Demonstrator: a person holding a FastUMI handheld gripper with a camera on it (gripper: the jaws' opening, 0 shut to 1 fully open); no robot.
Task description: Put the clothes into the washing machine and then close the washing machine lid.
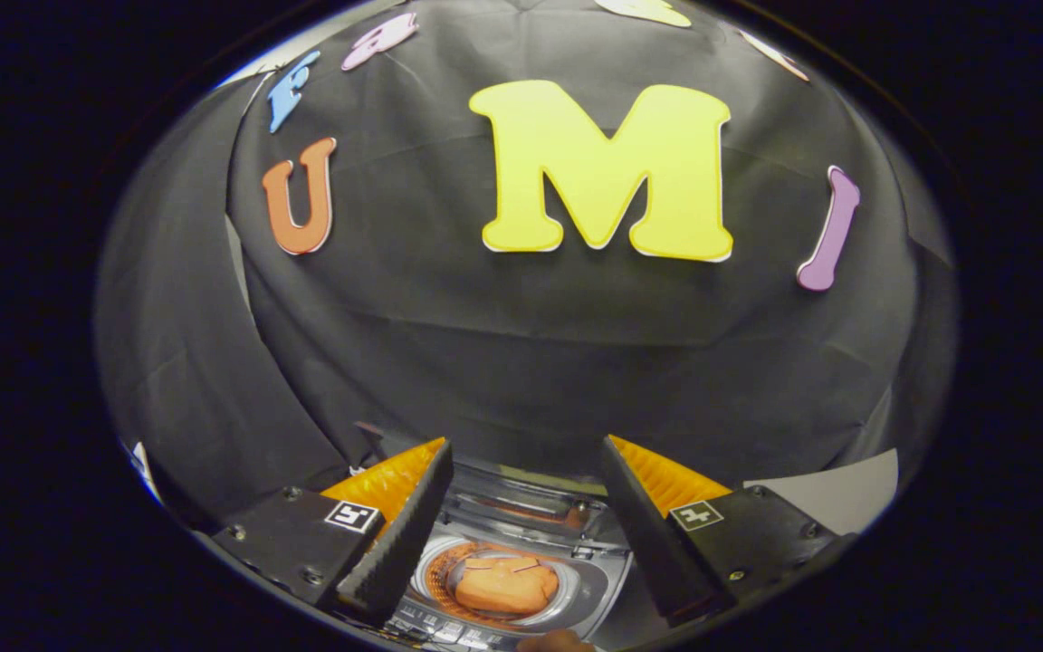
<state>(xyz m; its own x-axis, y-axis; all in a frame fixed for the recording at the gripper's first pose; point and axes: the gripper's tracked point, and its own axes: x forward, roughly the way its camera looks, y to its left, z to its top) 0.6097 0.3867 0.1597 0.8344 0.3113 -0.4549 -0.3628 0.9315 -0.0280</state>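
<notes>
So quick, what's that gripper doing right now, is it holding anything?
Gripper: open, holding nothing, fingers spread above the washing machine, with the orange cloth in the drum below.

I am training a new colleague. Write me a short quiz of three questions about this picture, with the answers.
1. True or false: the gripper is shut on the orange garment.
2. Where does the garment lie? A) in the washing machine drum B) on the floor C) on the lid
3. Fill in: the gripper's fingers stand ____, above the machine.

Key: 1 false; 2 A; 3 open.
</notes>
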